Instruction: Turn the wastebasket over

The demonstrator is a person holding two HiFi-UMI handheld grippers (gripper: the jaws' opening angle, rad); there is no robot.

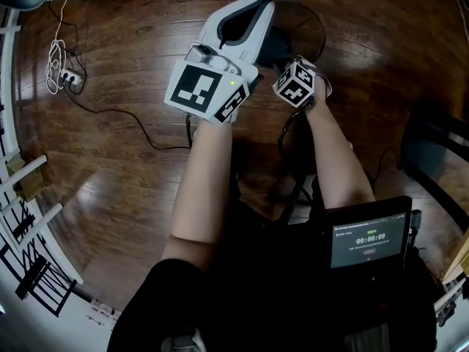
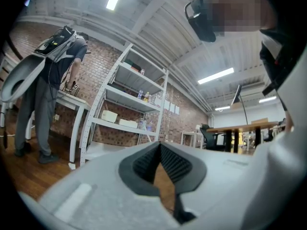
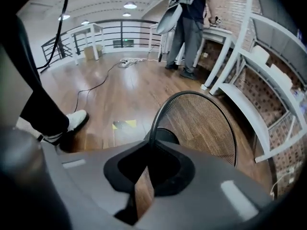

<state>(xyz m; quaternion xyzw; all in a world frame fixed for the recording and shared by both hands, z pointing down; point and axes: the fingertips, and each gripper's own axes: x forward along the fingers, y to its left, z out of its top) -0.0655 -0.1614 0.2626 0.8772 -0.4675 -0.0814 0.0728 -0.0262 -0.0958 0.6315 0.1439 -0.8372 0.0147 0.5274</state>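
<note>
The wastebasket (image 3: 206,123) is a round black wire-mesh basket tipped on the wooden floor, so its open rim faces the right gripper view. My right gripper (image 3: 149,147) points steeply down and is shut on the near part of that rim (image 3: 152,123). In the head view the basket (image 1: 277,48) shows as a dark shape under my hands, and the right gripper's marker cube (image 1: 297,81) sits just before it. My left gripper (image 1: 245,9) is held level above the basket, clear of it. Its jaws (image 2: 159,150) are shut with nothing between them.
Black cables and a power strip (image 1: 62,75) lie on the floor at the left, by a white rack (image 1: 22,196). White shelving (image 3: 249,80) stands right of the basket. A person (image 3: 192,28) stands at a table beyond. My shoe (image 3: 72,121) is close on the left.
</note>
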